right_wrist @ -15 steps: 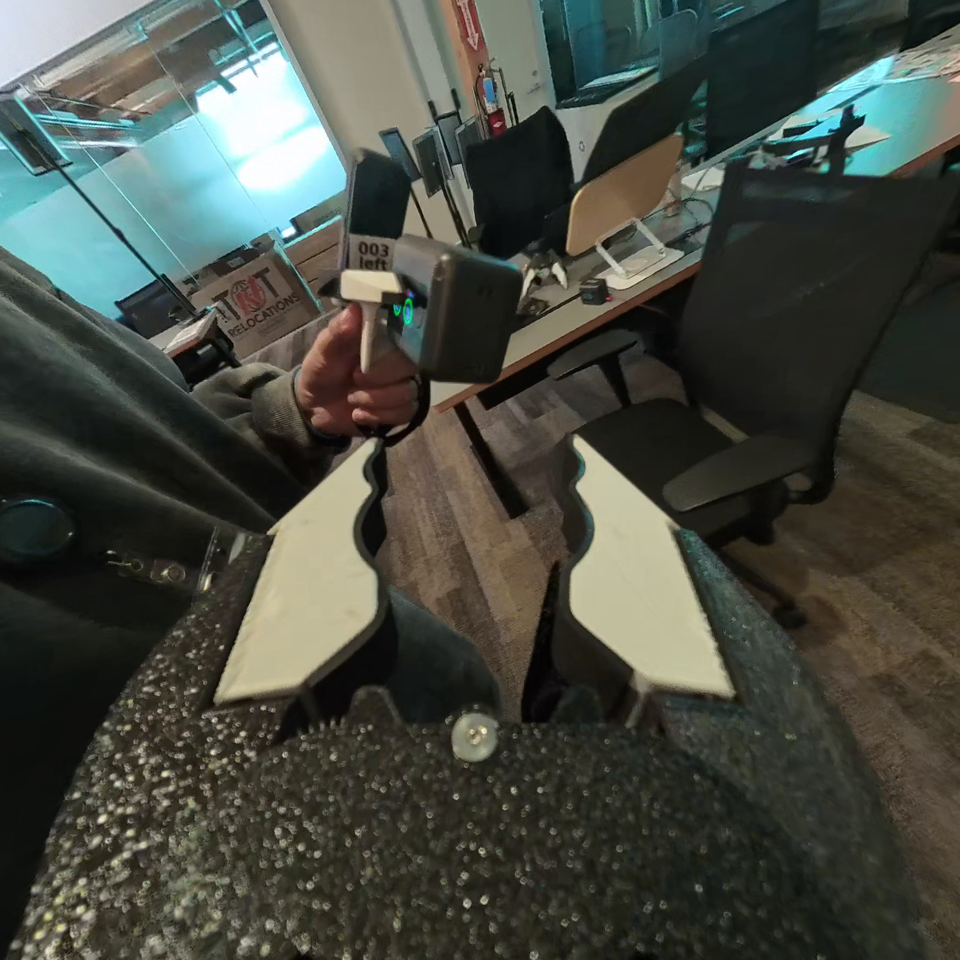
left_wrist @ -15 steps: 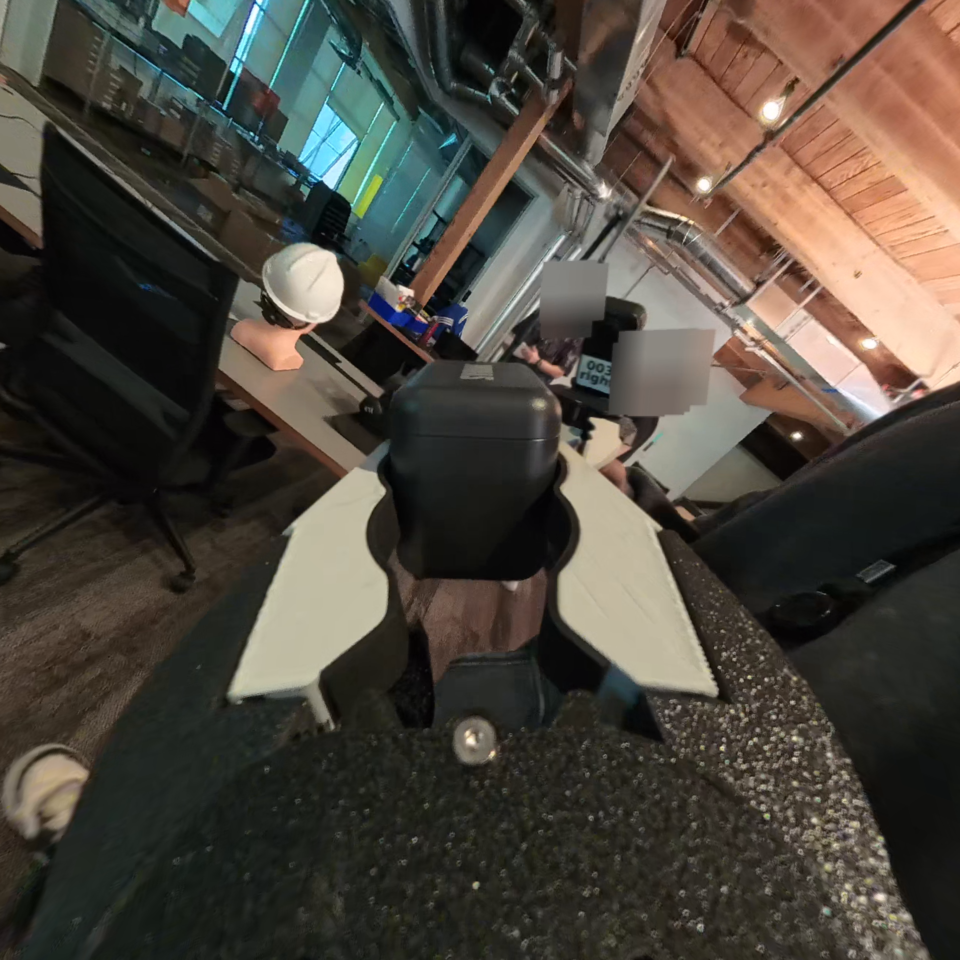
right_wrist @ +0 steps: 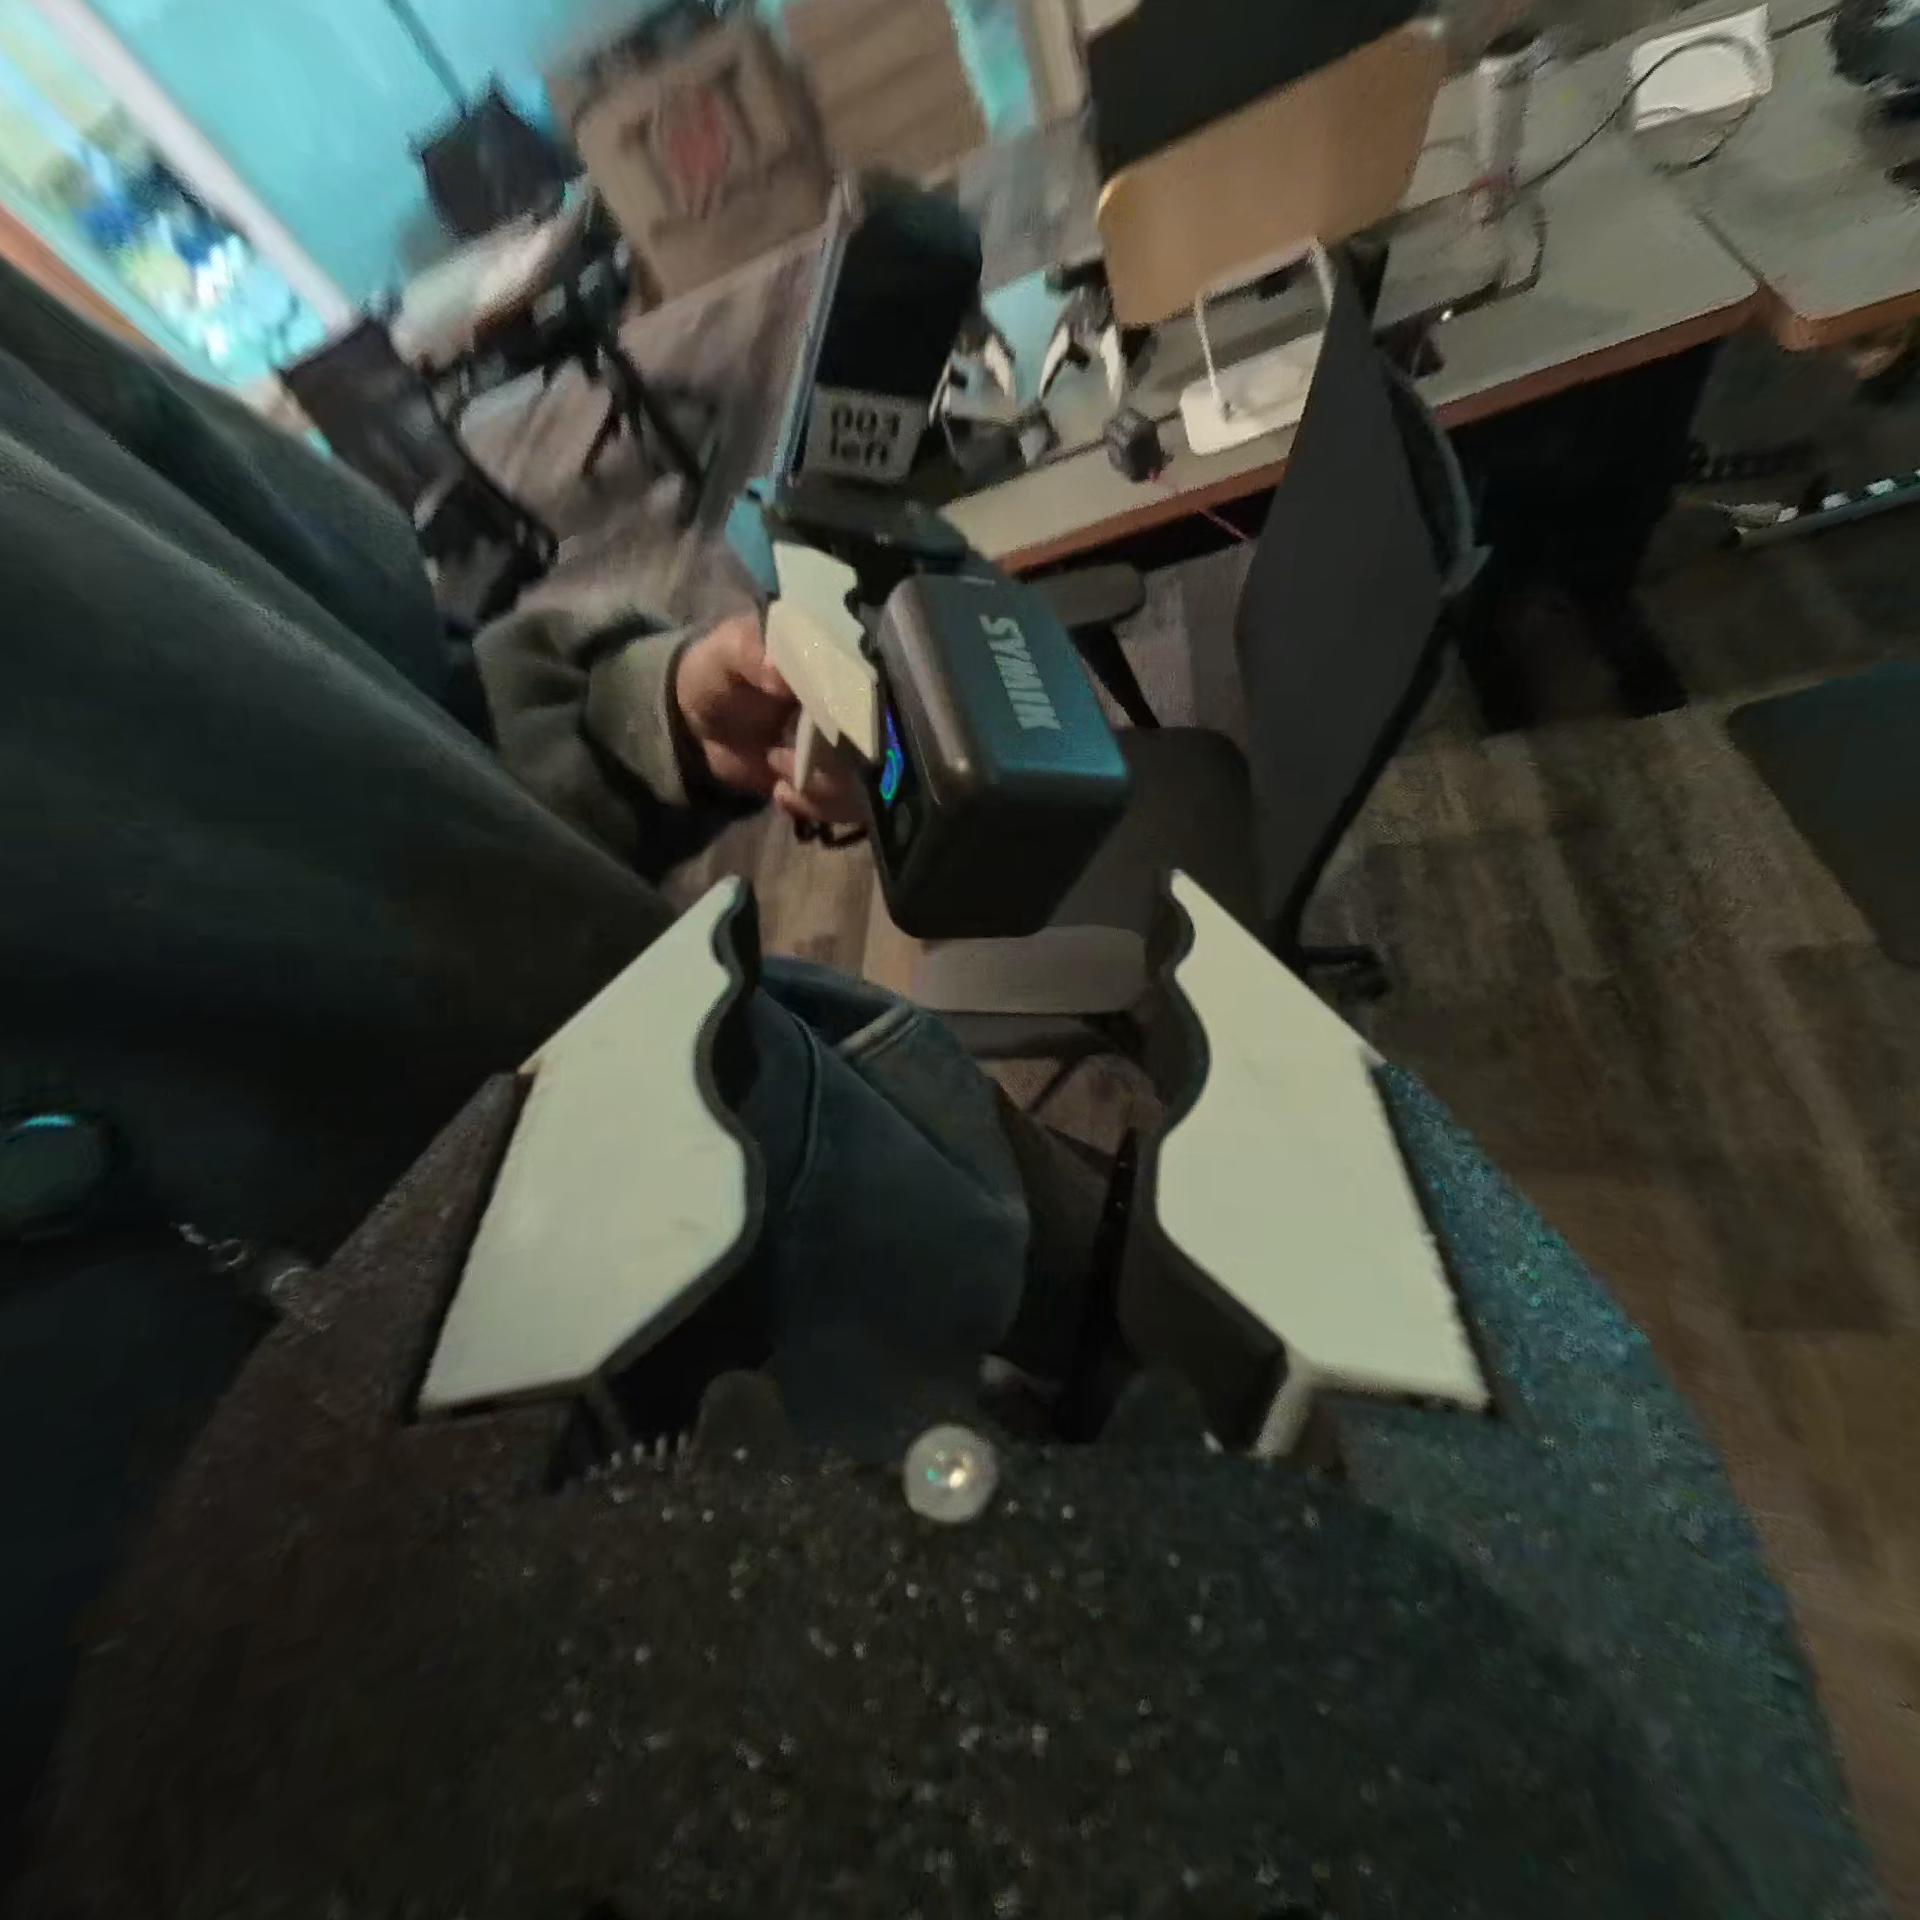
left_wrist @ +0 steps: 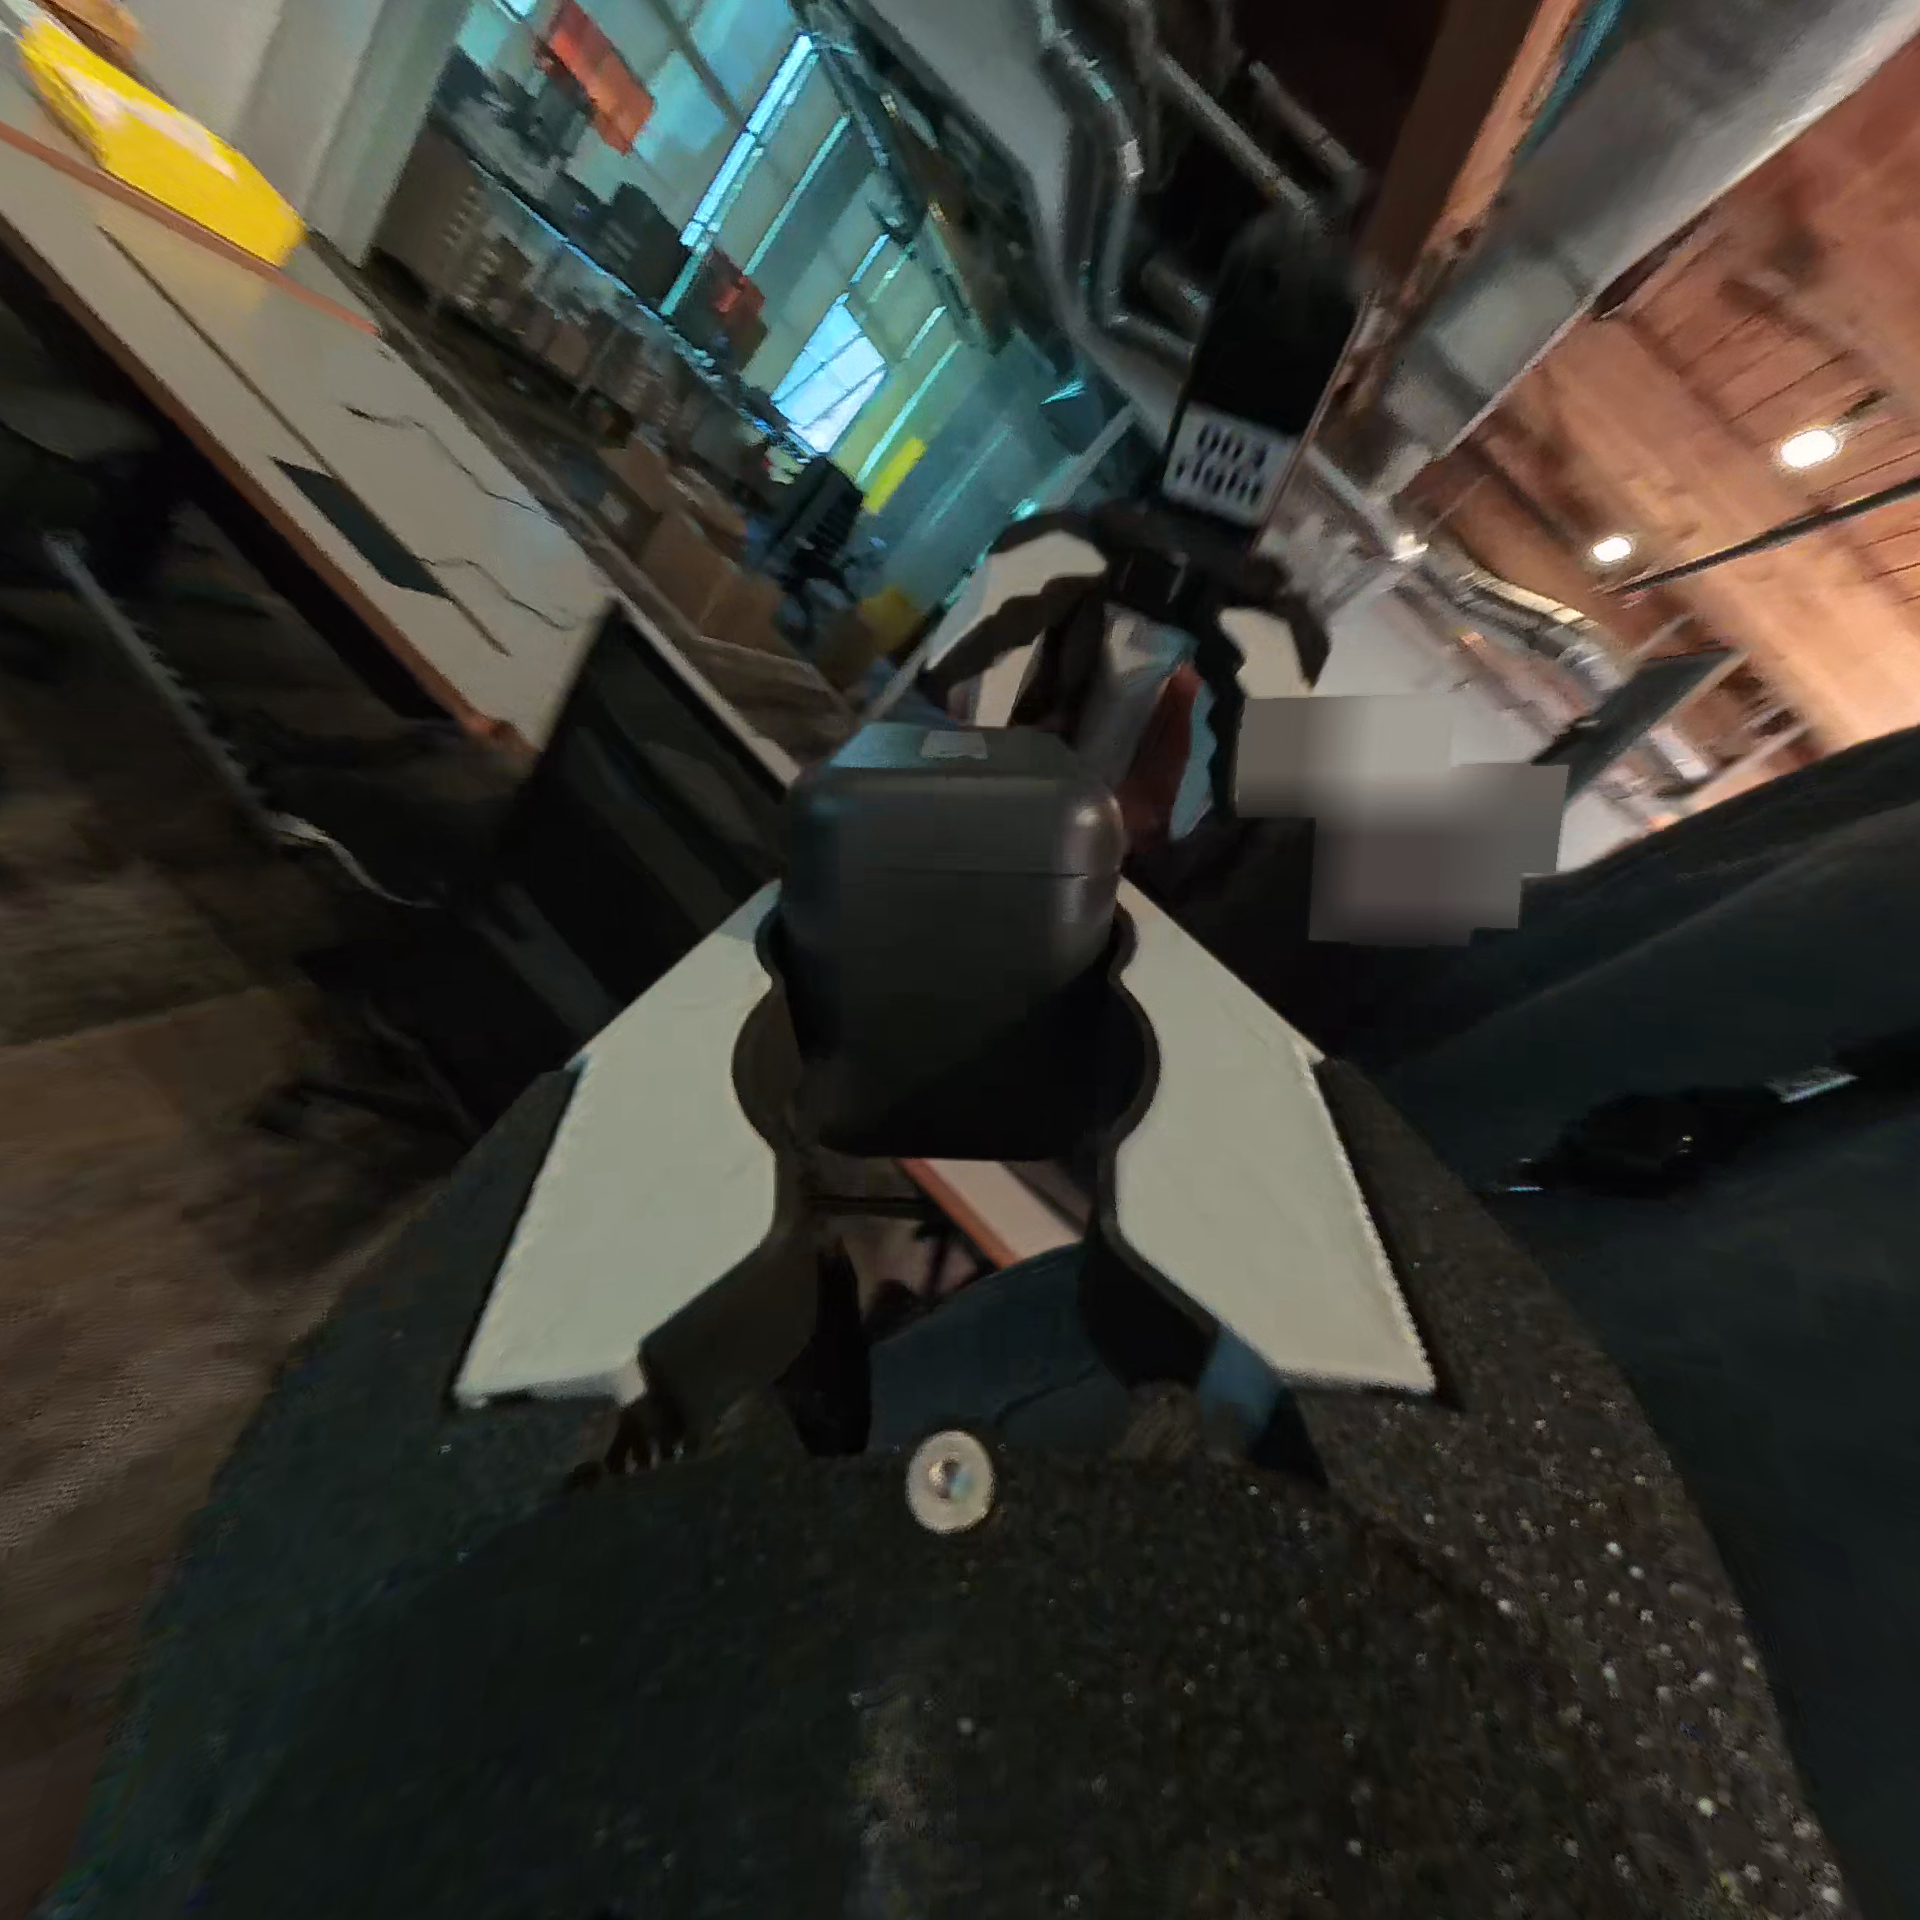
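My left gripper [left_wrist: 951,935] is shut on a black rounded box [left_wrist: 940,935] with a lid seam, held up in the air between its white fingers [left_wrist: 665,1174]. The same box [right_wrist: 987,769] shows in the right wrist view, gripped by the left gripper, with a hand [right_wrist: 738,707] on its handle. My right gripper [right_wrist: 951,935] is open and empty, its white fingers [right_wrist: 613,1195] spread wide just below the box. It also shows farther off in the left wrist view [left_wrist: 1153,623], open, beyond the box.
A black office chair [right_wrist: 1340,623] stands behind the box beside a long desk [right_wrist: 1455,343] with a stand and devices. A person's dark sleeve [right_wrist: 260,727] fills the left. Another desk [left_wrist: 312,416] bears a yellow object [left_wrist: 156,156]. The floor is wood-look carpet [right_wrist: 1662,1039].
Both grippers have moved closer together and both views have swung. The right gripper has opened wider. The box now sits nearer to the right gripper's fingers.
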Available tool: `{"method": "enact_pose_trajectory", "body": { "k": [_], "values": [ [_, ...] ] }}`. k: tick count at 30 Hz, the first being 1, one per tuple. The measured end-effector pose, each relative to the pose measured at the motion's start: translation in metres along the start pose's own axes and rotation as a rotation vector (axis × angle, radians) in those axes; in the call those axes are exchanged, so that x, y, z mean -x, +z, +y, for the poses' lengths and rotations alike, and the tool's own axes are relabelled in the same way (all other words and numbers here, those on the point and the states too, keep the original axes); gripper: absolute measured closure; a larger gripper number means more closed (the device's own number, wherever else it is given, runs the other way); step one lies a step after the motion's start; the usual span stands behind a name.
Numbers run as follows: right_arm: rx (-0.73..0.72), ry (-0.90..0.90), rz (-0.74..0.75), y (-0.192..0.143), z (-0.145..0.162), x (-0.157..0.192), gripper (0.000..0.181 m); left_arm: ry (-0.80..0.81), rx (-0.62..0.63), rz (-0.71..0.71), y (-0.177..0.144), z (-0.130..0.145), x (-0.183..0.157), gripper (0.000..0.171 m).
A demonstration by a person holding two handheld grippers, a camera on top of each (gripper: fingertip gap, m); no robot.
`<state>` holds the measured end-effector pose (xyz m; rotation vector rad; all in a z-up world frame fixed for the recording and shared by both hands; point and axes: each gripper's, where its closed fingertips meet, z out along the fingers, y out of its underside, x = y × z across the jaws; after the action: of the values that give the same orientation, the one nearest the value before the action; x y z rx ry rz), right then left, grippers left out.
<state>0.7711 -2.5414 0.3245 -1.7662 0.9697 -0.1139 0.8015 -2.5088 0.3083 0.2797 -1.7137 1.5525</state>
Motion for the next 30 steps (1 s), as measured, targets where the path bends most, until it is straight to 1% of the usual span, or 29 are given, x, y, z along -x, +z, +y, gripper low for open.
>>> {"method": "enact_pose_trajectory", "body": {
  "k": [3,5,7,9,11,12,13,15,18,20,24,25,26,28,30],
  "values": [
    [0.156,-0.113,-0.085,0.009,-0.043,-0.086,0.103,0.132,0.034,-0.102,0.016,-0.063,0.074,0.117],
    [0.266,-0.186,-0.100,0.023,-0.068,-0.148,0.098,0.219,0.048,-0.125,0.024,-0.104,0.117,0.117],
    [0.393,-0.233,-0.134,0.040,-0.086,-0.209,0.092,0.299,0.056,-0.147,0.032,-0.146,0.159,0.117],
    [0.474,-0.259,-0.199,0.061,-0.108,-0.263,0.099,0.353,0.074,-0.172,0.038,-0.187,0.200,0.117],
    [0.510,-0.259,-0.297,0.079,-0.139,-0.304,0.103,0.375,0.102,-0.220,0.040,-0.227,0.241,0.117],
    [0.539,-0.312,-0.281,0.087,-0.151,-0.334,0.112,0.388,0.120,-0.252,0.038,-0.246,0.263,0.117],
    [0.554,-0.357,-0.291,0.094,-0.164,-0.359,0.112,0.385,0.134,-0.282,0.035,-0.263,0.285,0.117],
    [0.564,-0.390,-0.326,0.109,-0.189,-0.401,0.114,0.349,0.137,-0.314,0.027,-0.297,0.324,0.117],
    [0.537,-0.453,-0.404,0.138,-0.224,-0.457,0.112,0.339,0.165,-0.409,0.007,-0.340,0.379,0.118],
    [0.538,-0.474,-0.467,0.165,-0.242,-0.493,0.115,0.334,0.179,-0.480,-0.011,-0.364,0.418,0.117],
    [0.592,-0.490,-0.616,0.228,-0.274,-0.573,0.119,0.328,0.209,-0.652,-0.055,-0.412,0.506,0.116],
    [0.599,-0.474,-0.676,0.246,-0.280,-0.593,0.121,0.307,0.211,-0.686,-0.067,-0.423,0.529,0.116],
    [0.611,-0.418,-0.758,0.260,-0.287,-0.610,0.122,0.257,0.204,-0.701,-0.079,-0.433,0.552,0.116],
    [0.621,-0.199,-0.935,0.294,-0.300,-0.645,0.125,0.076,0.170,-0.691,-0.104,-0.452,0.596,0.116],
    [0.644,0.060,-1.110,0.320,-0.312,-0.673,0.125,-0.170,0.111,-0.657,-0.127,-0.467,0.637,0.117]
  ]
}}
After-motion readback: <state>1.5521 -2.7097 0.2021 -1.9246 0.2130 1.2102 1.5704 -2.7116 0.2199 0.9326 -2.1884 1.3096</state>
